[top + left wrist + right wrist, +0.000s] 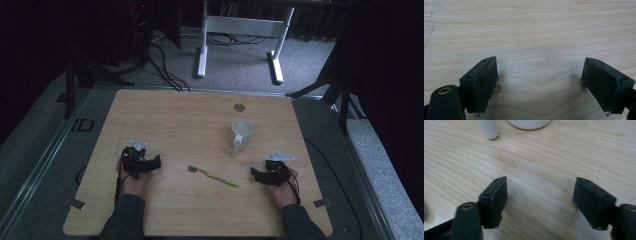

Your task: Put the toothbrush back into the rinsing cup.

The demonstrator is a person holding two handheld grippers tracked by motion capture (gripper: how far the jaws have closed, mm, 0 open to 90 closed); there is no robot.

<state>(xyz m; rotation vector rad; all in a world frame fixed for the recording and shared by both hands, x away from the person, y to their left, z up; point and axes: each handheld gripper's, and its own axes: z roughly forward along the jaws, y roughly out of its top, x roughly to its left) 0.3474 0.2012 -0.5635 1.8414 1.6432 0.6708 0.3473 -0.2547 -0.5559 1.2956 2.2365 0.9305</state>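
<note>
I have both grippers resting low on the wooden table [165, 115], and nothing is picked up yet. The left gripper [156, 162] sits released, its jaws standing wide apart over bare wood in the left gripper view, with nothing between them. The right gripper [254, 172] is released too, jaws spread over bare grain, and the base of the white mug [529, 123] and its handle [488, 129] show ahead of it at the top of the right gripper view.

The toothbrush [212, 175] lies flat between my two hands, well apart from each, its head toward the left gripper and its green handle toward the right one. The mug [241, 134] stands upright beyond the handle end, near the right gripper, with its handle facing me.

As I read it, the work in hand is picking up the toothbrush, probably to stand it in the mug. I judge the right gripper the better choice, since the handle end is on its side and the mug is close. To do it well I would turn the jaws so they straddle the handle across its width, come down until the pads nearly touch the wood, and close around the middle of the handle, because a thin thing lying flat slips away easily. I would keep the mug clear of my wrist while reaching
</note>
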